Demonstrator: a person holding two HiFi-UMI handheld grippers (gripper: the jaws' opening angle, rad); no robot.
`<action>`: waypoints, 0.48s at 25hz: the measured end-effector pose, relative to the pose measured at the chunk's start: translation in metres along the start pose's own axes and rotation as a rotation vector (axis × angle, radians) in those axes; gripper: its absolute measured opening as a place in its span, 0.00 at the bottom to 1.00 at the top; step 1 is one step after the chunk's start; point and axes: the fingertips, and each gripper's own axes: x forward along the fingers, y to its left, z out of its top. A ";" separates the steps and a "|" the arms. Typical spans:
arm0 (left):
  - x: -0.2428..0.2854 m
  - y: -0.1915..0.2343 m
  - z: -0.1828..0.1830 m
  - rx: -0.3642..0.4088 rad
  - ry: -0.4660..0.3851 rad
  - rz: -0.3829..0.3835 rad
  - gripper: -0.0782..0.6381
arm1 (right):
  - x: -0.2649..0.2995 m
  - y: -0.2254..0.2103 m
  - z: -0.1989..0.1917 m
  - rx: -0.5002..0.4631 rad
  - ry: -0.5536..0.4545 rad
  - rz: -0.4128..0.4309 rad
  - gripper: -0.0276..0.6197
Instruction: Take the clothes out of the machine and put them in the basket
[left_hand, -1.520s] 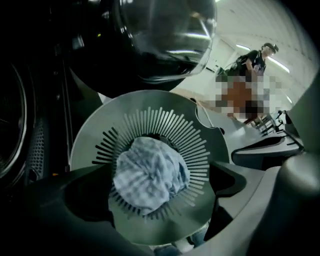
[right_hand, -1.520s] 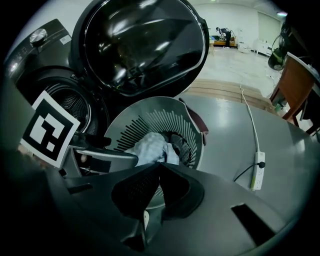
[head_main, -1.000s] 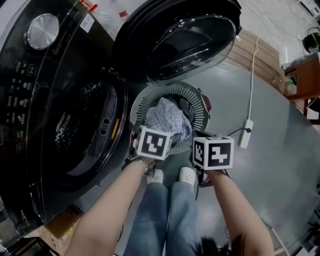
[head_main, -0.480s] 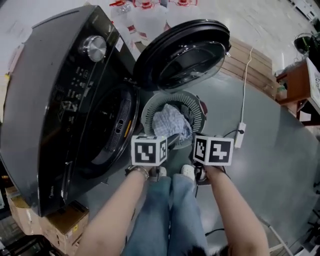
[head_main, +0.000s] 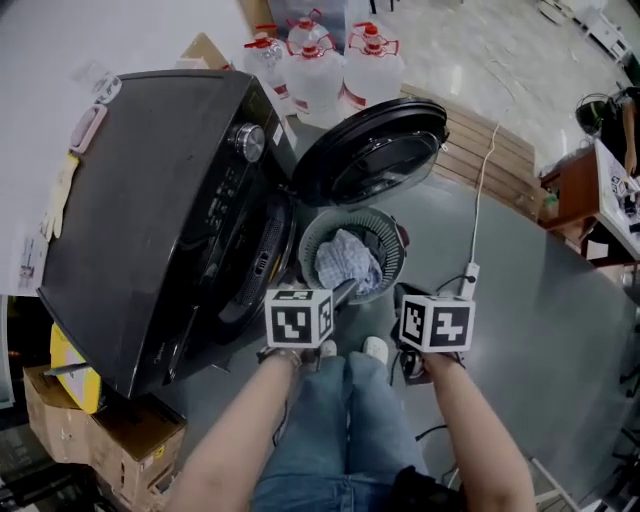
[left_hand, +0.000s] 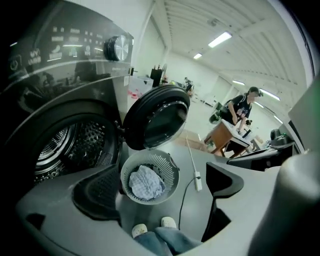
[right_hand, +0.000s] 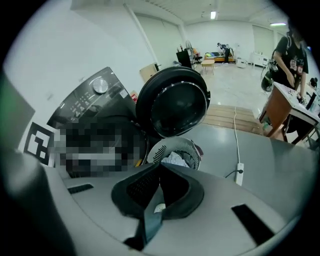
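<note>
Basket (head_main: 388, 228) sits on the grey floor (head_main: 540, 330), and we take it as the reference. The clothes (head_main: 348, 262) are inside it, a pale checked cloth bunched on top and filling most of the middle. The machine (head_main: 150, 210) stands just left of the basket, its drum (left_hand: 65, 145) open toward it, and the round door (head_main: 372, 155) is swung wide above and behind the basket's far rim. The left hand-held gripper (left_hand: 160, 192) hangs over the near side of the basket, released: jaws wide apart, nothing between them, and the basket shows through the gap. The right hand-held gripper (right_hand: 160, 187) is near-right of the basket, clenched: pads meet at the tips and grasp nothing. Our shoes (head_main: 376, 349) are on the floor just on the near side of the basket, between the two grippers. A white power strip (head_main: 467, 281) lies right of the basket, its cord running away past the door. Water jugs (head_main: 318, 70) stand well behind the basket, beyond the door. Cardboard boxes (head_main: 120, 445) sit far left of the basket, at the machine's near corner.
</note>
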 end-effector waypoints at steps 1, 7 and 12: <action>-0.007 -0.002 0.005 -0.003 -0.012 0.004 0.86 | -0.009 0.001 0.005 -0.019 -0.009 0.003 0.03; -0.052 -0.011 0.048 0.035 -0.116 0.052 0.66 | -0.058 0.009 0.048 -0.059 -0.091 0.008 0.03; -0.093 -0.016 0.101 0.073 -0.229 0.086 0.56 | -0.099 0.022 0.096 -0.073 -0.188 0.023 0.03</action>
